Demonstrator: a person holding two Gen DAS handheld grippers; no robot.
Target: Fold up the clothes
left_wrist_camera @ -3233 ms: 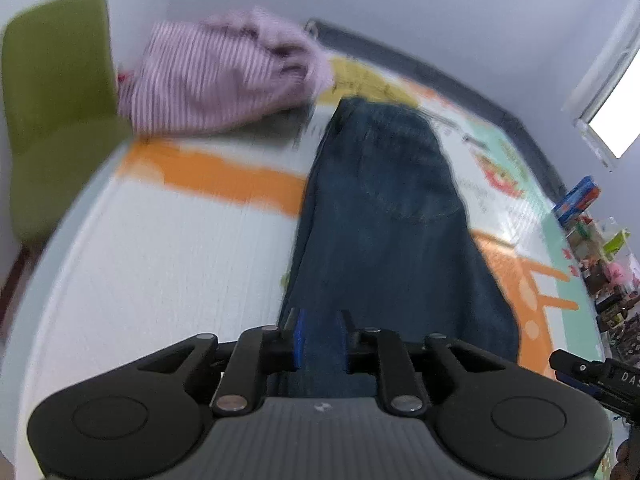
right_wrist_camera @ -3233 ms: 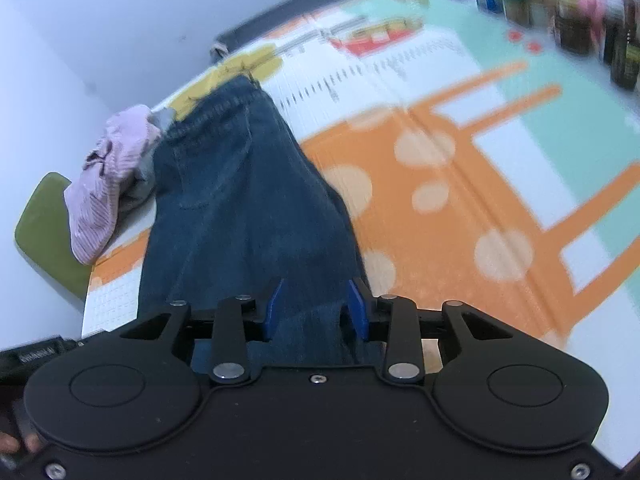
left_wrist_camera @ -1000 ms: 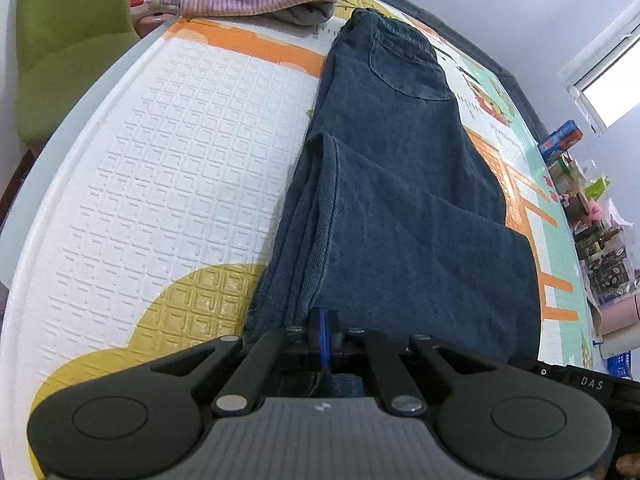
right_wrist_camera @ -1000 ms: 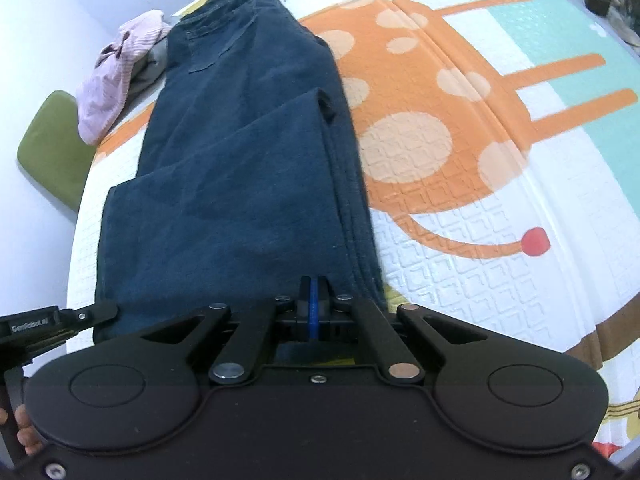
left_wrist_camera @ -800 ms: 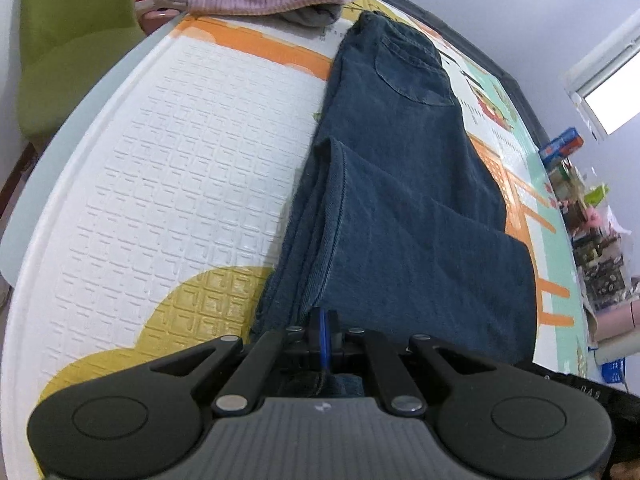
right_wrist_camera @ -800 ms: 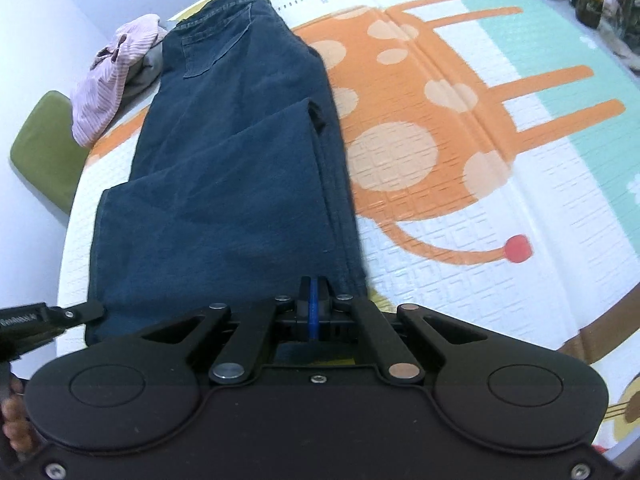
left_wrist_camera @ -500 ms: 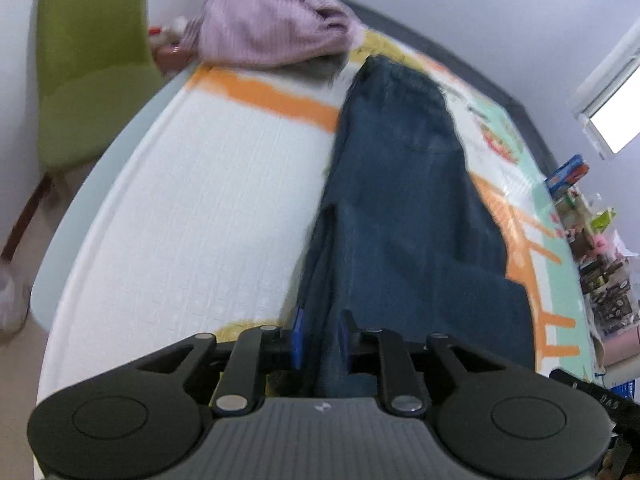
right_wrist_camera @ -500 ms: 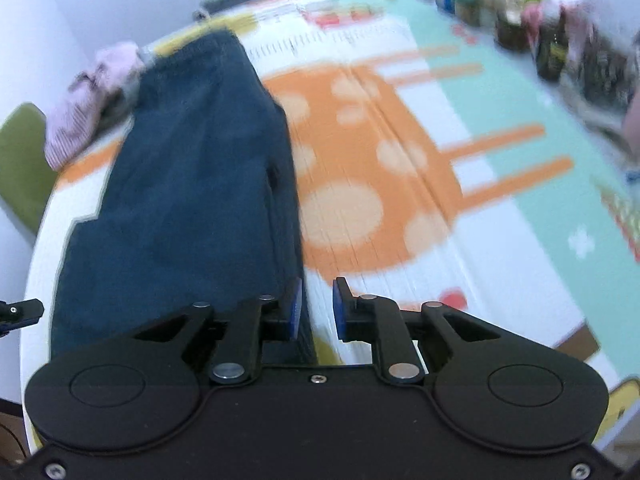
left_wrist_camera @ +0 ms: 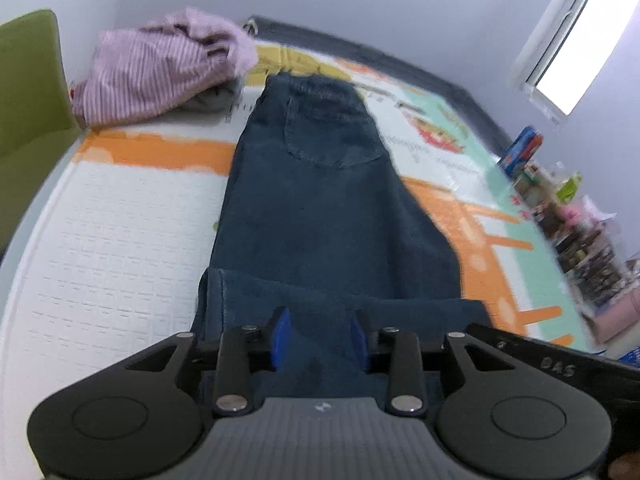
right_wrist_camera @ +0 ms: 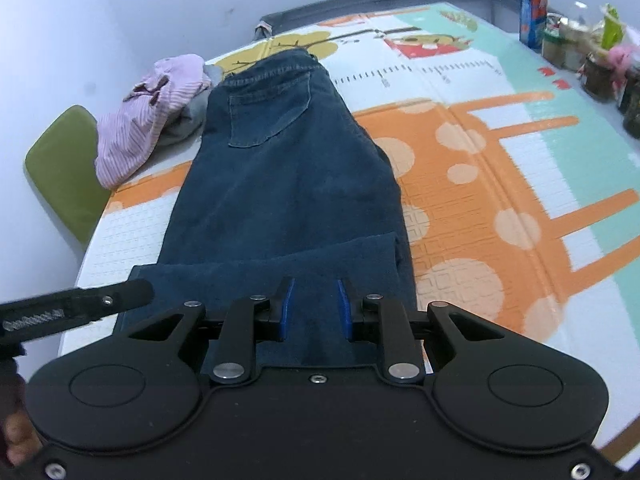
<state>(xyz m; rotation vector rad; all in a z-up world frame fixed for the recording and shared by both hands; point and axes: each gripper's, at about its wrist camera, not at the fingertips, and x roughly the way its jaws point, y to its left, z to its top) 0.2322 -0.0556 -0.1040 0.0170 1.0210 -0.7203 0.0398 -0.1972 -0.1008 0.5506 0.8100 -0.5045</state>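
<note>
So the biggest thing in view is the play mat (right_wrist_camera: 520,128), orange and mint with cartoon prints, covering the whole surface. Lying lengthwise on it are the jeans (right_wrist_camera: 288,184), dark blue, waistband at the far 12 o'clock end, back pocket facing up. The near end has the legs folded over onto the rest, so there's a doubled layer with a straight hem edge running across right in front of both cameras.

At about 10 o'clock from the jeans sits a crumpled pink striped shirt (left_wrist_camera: 160,76) on top of something grey, touching the jeans' waist corner. Further out at 9 o'clock is a green chair (left_wrist_camera: 28,120) off the mat's edge. Over at 2 o'clock there's a clutter of jars and boxes (right_wrist_camera: 580,44), kinda blurry.

Left tongs (left_wrist_camera: 319,336) are narrowly apart and opening, hovering over the folded layer, pads not pinching the denim. Right tongs (right_wrist_camera: 314,308) same deal: a narrow gap, opening, nothing gripped, folded denim just underneath.
</note>
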